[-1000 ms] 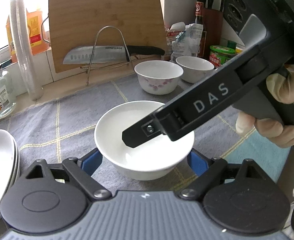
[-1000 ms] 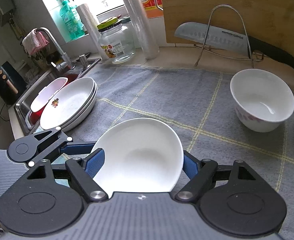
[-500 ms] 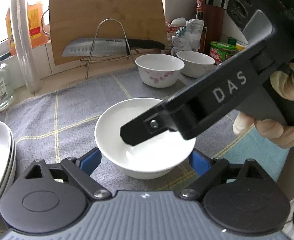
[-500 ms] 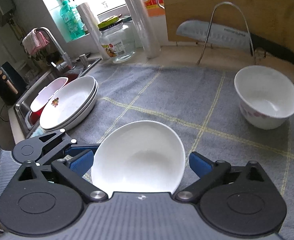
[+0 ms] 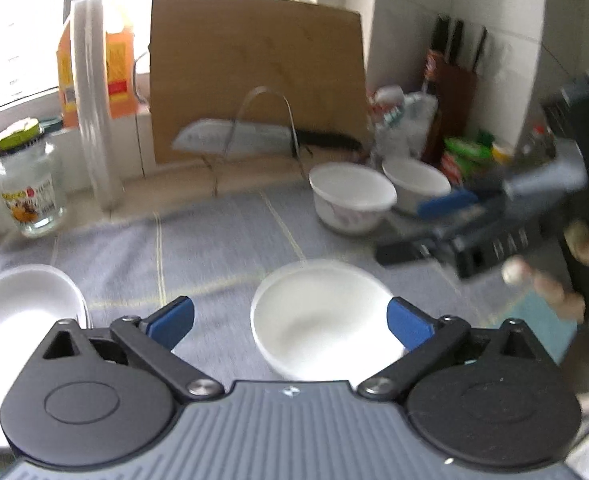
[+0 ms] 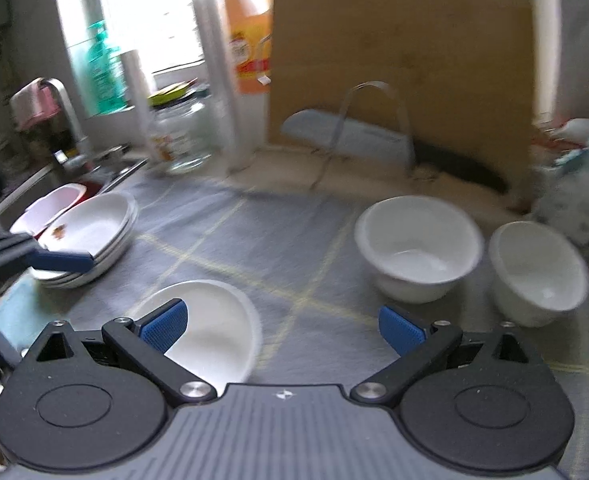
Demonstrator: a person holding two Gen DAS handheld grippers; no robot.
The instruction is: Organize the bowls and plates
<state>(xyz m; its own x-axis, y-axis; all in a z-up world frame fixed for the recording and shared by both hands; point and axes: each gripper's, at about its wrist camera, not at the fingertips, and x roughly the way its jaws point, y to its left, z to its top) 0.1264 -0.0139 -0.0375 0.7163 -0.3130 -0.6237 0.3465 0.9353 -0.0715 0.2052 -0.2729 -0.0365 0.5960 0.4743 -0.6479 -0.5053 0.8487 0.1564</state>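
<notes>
A plain white bowl (image 5: 322, 320) rests on the grey checked cloth (image 5: 214, 248). My left gripper (image 5: 290, 322) hangs over it with its jaws opening; the bowl lies by the right pad and clear of the left pad. My right gripper (image 6: 282, 328) is open, with the same bowl (image 6: 214, 336) behind its left pad and nothing held. In the left wrist view the right gripper (image 5: 418, 228) hovers to the right, in a person's hand. Two more bowls (image 6: 418, 248) (image 6: 538, 272) stand behind. A stack of plates (image 6: 94, 236) sits at the left.
A wooden cutting board (image 5: 254, 80) leans on the back wall behind a wire rack with a cleaver (image 5: 234, 140). A glass jar (image 5: 30, 196), a film roll (image 5: 92, 120) and a knife block (image 5: 454, 80) line the back. The sink (image 6: 54, 204) lies far left.
Both grippers have widened off the white bowl, which stays on the cloth. The right gripper has swung away to the right. The left gripper has drawn up and leftward.
</notes>
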